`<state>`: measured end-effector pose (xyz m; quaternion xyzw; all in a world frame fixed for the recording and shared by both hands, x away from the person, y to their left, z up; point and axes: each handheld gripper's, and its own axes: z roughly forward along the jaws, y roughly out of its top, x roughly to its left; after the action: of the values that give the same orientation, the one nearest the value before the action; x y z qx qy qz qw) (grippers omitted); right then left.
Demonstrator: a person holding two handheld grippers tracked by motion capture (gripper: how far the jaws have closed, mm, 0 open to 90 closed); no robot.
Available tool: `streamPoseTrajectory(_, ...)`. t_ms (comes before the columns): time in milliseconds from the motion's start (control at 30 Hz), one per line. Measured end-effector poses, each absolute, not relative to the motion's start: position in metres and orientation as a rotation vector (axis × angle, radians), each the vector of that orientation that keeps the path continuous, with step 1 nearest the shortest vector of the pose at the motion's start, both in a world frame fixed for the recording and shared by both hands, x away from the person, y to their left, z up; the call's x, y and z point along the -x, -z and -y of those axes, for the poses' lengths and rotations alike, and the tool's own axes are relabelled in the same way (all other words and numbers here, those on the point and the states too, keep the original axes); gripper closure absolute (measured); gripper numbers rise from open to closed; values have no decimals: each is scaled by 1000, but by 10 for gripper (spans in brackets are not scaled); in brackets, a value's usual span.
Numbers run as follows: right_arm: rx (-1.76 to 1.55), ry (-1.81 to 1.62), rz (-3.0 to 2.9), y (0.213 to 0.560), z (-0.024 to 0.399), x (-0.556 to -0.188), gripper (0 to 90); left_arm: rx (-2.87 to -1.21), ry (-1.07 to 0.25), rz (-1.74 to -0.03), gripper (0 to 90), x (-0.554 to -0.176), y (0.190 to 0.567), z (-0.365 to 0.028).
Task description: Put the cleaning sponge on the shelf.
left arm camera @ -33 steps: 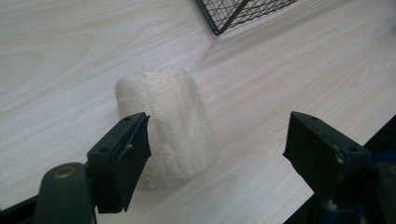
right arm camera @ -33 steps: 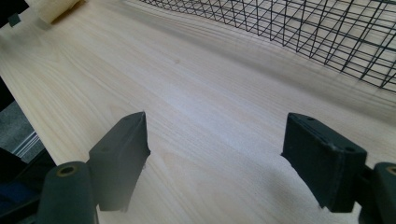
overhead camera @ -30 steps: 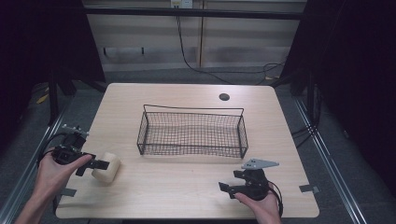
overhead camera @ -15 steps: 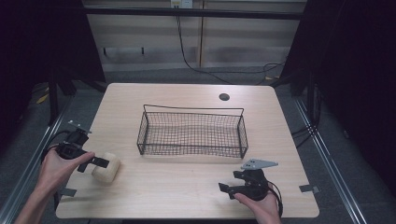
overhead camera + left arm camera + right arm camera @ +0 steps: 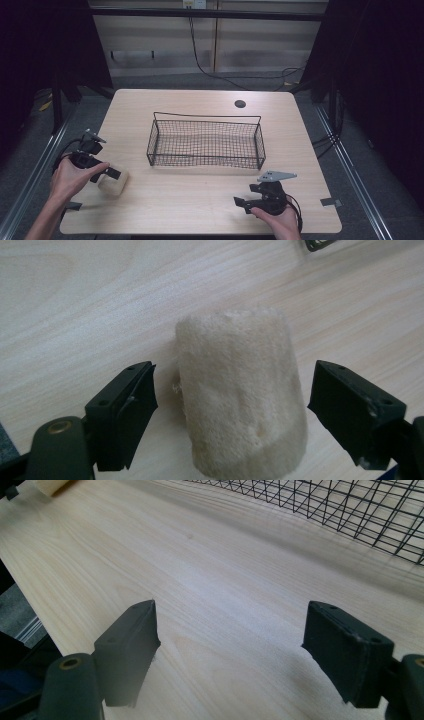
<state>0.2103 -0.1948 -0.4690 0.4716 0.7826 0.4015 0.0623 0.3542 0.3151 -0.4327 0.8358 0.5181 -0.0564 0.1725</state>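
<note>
1. The left gripper (image 5: 227,405) is far to the left of the basket (image 5: 205,142), near the table's (image 5: 200,205) left edge. Its jaws are spread wide, one on each side of the sponge (image 5: 240,395). They do not touch it yet.
2. The sponge sits on the table, left of the basket and a bit nearer the person. It is pale, soft and full of little holes.
3. The basket is black wire and stands in the middle of the table. Nothing can be seen in it.
4. The right gripper (image 5: 250,202) is in front of the basket's right end, near the table's front edge. Its jaws are spread wide too and hold nothing. Bare wood lies between them.
5. What could go wrong, as a guess: the sponge is squashy, so a weak pinch could let it slip out.
6. A pinch near one end could make it tip or roll away.
7. If it goes to the basket, a low carry could bump it on the wire rim and knock it loose.
</note>
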Motion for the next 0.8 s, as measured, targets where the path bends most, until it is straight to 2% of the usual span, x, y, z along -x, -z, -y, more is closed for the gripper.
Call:
streamPoseTrajectory(500,-1426,-1209,-2371,470,195,-211,216,-2488,208,-1473,168,-357,448,-290)
streamPoseTrajectory(667,-1427,-1207,-2372,470,194,-211,216,-2542,235,-1482,216,-359,453,-283)
streamPoseTrajectory(733,-1428,-1207,-2370,470,194,-211,216,-2559,225,-1476,261,-359,453,-282)
streamPoseTrajectory(800,-1428,-1203,-2372,470,194,-211,216,-2565,231,-1477,261,-359,454,-281)
